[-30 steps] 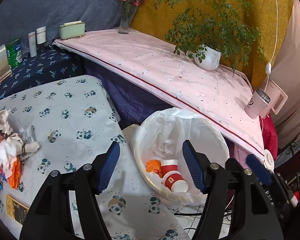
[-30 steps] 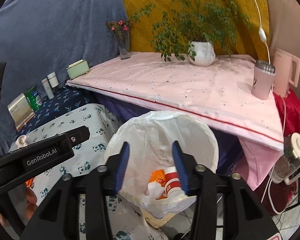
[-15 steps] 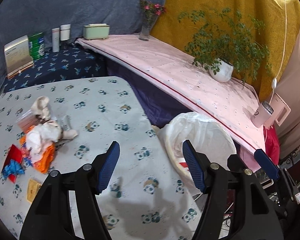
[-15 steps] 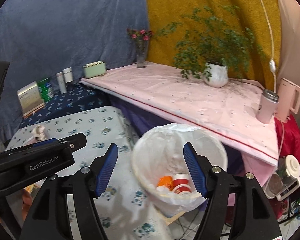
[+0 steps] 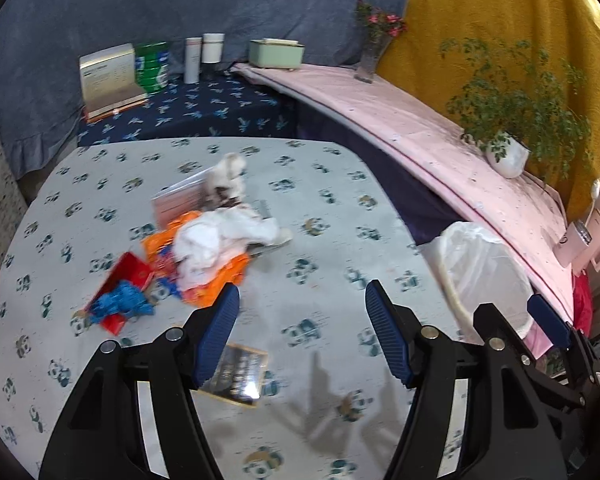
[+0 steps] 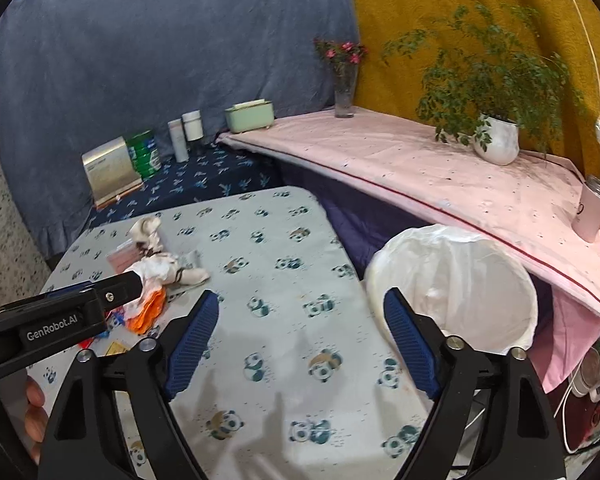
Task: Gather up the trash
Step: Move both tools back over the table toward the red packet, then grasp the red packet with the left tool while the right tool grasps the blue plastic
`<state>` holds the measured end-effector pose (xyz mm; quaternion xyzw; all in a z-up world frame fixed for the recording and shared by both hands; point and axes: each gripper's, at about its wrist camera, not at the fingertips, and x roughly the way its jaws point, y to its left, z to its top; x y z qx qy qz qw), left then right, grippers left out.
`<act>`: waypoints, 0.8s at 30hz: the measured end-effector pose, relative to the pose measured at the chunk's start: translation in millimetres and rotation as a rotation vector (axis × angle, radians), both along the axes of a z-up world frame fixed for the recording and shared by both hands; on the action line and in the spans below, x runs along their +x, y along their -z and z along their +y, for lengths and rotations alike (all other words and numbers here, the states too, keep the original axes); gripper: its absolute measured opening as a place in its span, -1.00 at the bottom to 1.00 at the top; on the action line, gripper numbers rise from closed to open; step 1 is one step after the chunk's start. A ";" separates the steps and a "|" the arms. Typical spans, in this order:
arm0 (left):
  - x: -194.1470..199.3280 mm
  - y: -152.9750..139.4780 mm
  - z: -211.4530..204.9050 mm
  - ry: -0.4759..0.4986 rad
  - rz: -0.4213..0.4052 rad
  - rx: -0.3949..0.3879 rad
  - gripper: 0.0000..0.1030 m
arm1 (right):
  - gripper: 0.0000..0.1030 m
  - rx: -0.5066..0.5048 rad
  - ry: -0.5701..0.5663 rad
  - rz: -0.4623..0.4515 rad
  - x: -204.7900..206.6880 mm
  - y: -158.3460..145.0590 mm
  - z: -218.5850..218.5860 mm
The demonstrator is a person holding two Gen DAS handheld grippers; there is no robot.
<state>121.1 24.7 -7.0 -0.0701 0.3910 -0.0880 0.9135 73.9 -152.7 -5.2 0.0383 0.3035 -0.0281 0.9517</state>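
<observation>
A panda-print desk (image 5: 320, 184) is filling the foreground, with a heap of trash (image 5: 204, 248) lying on its left part, a small card (image 5: 238, 372) nearer, and a white-lined bin (image 6: 460, 280) standing just off its right edge below a pink shelf (image 6: 440, 176). The left claw (image 5: 302, 336) is hanging spread and empty over the desk near the heap. The right claw (image 6: 302, 340) is opening wider, nothing between its pads, beside the bin.

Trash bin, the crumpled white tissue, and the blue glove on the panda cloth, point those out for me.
trash bin (image 6: 476, 280), right wrist view, inner wall of its white liner.
crumpled white tissue (image 5: 208, 244), left wrist view, middle of the wad.
blue glove (image 5: 120, 306), left wrist view, centre of the bunched blue material.
</observation>
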 end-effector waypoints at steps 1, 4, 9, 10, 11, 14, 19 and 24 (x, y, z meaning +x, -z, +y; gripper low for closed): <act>-0.6 1.9 6.0 -0.010 0.003 0.002 0.21 | 0.63 0.001 -0.012 0.010 0.4 3.1 6.5; -2.8 9.4 27.6 -0.041 0.017 0.005 0.21 | 0.63 0.015 -0.061 0.074 4.0 12.3 23.2; -6.7 25.9 63.8 -0.094 0.042 0.036 0.21 | 0.63 -0.045 -0.134 0.129 6.9 30.1 66.9; -6.9 31.0 73.1 -0.108 0.052 0.049 0.22 | 0.63 -0.053 -0.147 0.134 6.7 33.2 74.1; -6.5 34.7 80.0 -0.117 0.060 0.056 0.27 | 0.63 -0.066 -0.159 0.141 7.4 36.7 83.2; -5.1 45.3 102.5 -0.152 0.072 0.080 0.42 | 0.63 -0.087 -0.185 0.155 10.9 43.7 103.6; 2.0 56.0 134.7 -0.179 0.079 0.097 0.48 | 0.63 -0.103 -0.204 0.178 24.3 50.0 128.6; 12.0 66.3 153.6 -0.179 0.099 0.098 0.48 | 0.63 -0.087 -0.215 0.200 35.7 55.7 141.5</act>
